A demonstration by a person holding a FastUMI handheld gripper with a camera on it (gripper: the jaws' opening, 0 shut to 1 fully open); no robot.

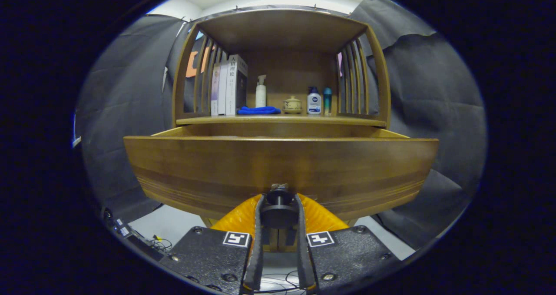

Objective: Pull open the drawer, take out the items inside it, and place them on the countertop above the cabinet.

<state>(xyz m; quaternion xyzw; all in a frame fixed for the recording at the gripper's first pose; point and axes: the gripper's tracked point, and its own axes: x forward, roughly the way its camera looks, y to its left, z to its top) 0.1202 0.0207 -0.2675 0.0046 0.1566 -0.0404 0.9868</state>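
A wooden drawer stands pulled out from the cabinet, its front panel close before me. A dark round knob juts from the middle of that panel. My gripper is shut on the knob, one finger pressing each side. The drawer's inside is hidden behind its front panel. Above it runs the countertop, holding a folded blue cloth, a white pump bottle, a small lidded pot, a white bottle with a blue cap and a slim teal bottle.
Several books stand upright at the countertop's left end against the slatted side. A wooden shelf top roofs the open compartment. Black cloth walls flank the cabinet. Cables and a dark device lie on the pale floor at lower left.
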